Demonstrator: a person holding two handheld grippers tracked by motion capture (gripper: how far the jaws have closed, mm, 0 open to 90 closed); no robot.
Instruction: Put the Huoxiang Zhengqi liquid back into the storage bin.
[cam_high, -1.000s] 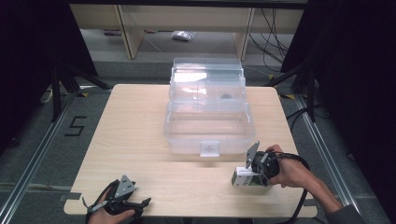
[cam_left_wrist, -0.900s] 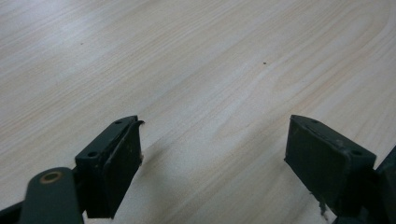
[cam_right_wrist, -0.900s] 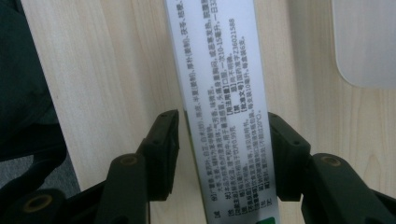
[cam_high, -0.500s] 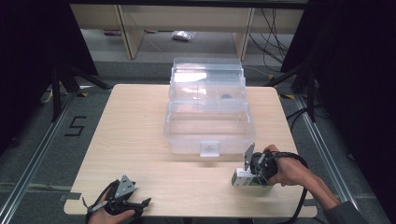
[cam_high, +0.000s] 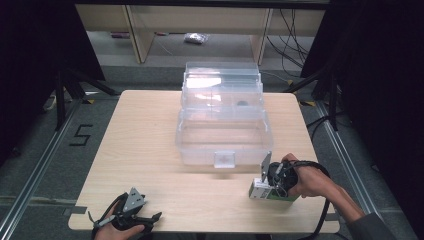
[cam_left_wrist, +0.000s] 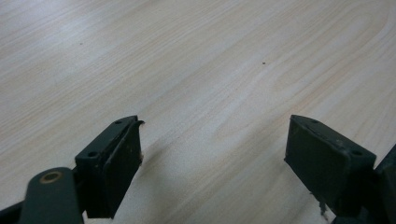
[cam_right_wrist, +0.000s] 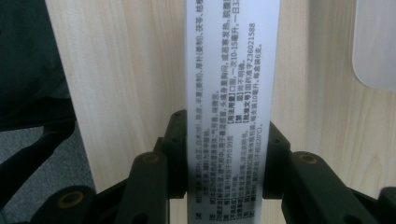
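Right tool (cam_right_wrist: 225, 154) has just been closing and now clamps the white printed box (cam_right_wrist: 227, 93), at about four o'clock on the desk (cam_high: 150, 150). Left tool (cam_left_wrist: 212, 163) rests at seven o'clock, jaws apart over bare wood.

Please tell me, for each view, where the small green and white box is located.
High view: the box lies at the table's near right, in the right gripper.
Right gripper view: its white printed side runs up the centre, between the jaws.
Shared landmark: the wooden table.
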